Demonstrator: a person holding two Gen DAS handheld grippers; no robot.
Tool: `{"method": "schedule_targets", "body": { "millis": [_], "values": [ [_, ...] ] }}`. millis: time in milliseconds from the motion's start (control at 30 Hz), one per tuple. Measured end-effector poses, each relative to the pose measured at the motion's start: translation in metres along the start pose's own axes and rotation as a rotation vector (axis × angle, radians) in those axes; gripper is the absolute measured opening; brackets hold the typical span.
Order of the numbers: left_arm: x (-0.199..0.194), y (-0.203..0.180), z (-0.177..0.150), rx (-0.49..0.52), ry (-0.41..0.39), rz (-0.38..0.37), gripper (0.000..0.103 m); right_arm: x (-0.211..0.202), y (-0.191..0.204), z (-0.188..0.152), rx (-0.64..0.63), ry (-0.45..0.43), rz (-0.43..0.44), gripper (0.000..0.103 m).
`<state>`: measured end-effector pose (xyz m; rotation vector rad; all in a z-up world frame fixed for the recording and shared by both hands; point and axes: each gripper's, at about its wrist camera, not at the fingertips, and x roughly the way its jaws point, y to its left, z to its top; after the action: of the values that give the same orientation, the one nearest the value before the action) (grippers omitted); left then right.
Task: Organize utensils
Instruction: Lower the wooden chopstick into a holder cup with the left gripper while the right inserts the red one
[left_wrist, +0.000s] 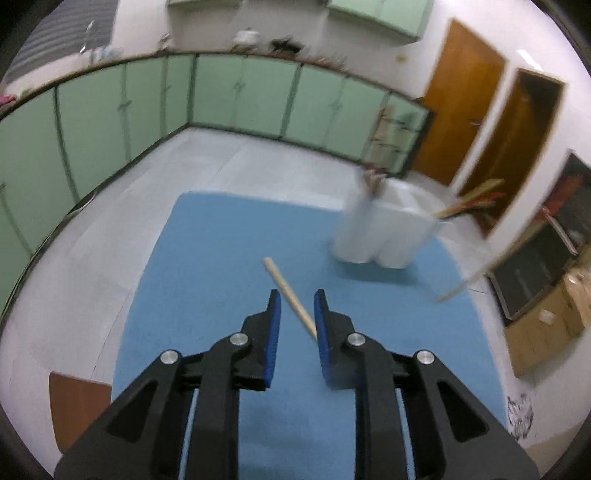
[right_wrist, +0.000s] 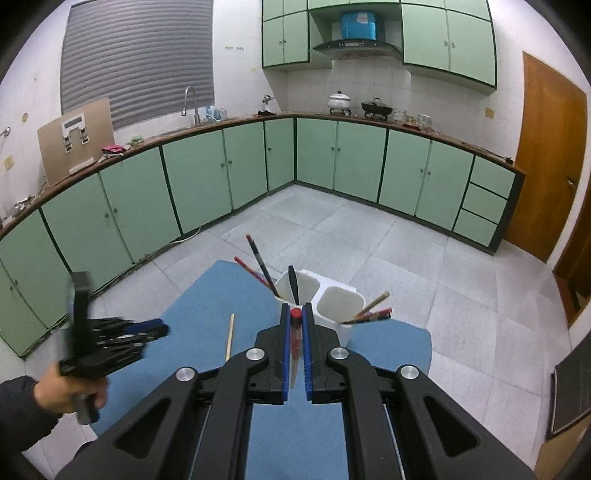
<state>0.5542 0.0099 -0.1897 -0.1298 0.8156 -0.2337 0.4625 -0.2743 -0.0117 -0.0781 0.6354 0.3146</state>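
Note:
A bare wooden chopstick (left_wrist: 291, 297) lies slanted on the blue mat (left_wrist: 221, 258). My left gripper (left_wrist: 297, 299) hovers over it, open, with the stick showing in the gap between the pads and untouched. The right wrist view shows that same chopstick (right_wrist: 229, 338) and the left gripper (right_wrist: 164, 329), blurred, held in a hand (right_wrist: 74, 391). My right gripper (right_wrist: 295, 308) is shut on a red-tipped chopstick (right_wrist: 294, 334), just short of the white two-compartment holder (right_wrist: 341, 330). Several chopsticks and a black utensil stand in the holder (left_wrist: 380, 236), which is blurred in the left wrist view.
The mat (right_wrist: 199, 314) covers a small surface over a grey tiled floor. Green cabinets (right_wrist: 207, 173) line the far walls and a wooden door (right_wrist: 546, 166) stands at the right. Cardboard boxes (left_wrist: 546, 325) sit to the right. A thin pale stick (left_wrist: 465, 284) shows blurred past the mat's right edge.

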Motion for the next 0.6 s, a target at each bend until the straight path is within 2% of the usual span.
{"method": "schedule_targets", "body": {
  "millis": [167, 267, 400, 533, 600],
  "values": [
    [0.063, -0.008, 0.024, 0.000, 0.051, 0.091, 0.020, 0.017, -0.019, 0.002, -0.012, 0.006, 0.025, 0.006],
    [0.094, -0.010, 0.035, -0.057, 0.075, 0.129, 0.022, 0.025, -0.035, 0.003, -0.005, 0.002, 0.046, 0.006],
    [0.127, -0.010, 0.036, -0.120, 0.115, 0.187, 0.022, 0.032, -0.051, 0.001, 0.008, 0.000, 0.060, 0.006],
    [0.150, -0.009, 0.034, -0.143, 0.146, 0.241, 0.022, 0.038, -0.061, -0.009, 0.015, 0.006, 0.074, 0.006],
    [0.158, -0.009, 0.033, -0.151, 0.156, 0.244, 0.022, 0.040, -0.065, -0.012, 0.016, 0.008, 0.079, 0.006]
  ]
}}
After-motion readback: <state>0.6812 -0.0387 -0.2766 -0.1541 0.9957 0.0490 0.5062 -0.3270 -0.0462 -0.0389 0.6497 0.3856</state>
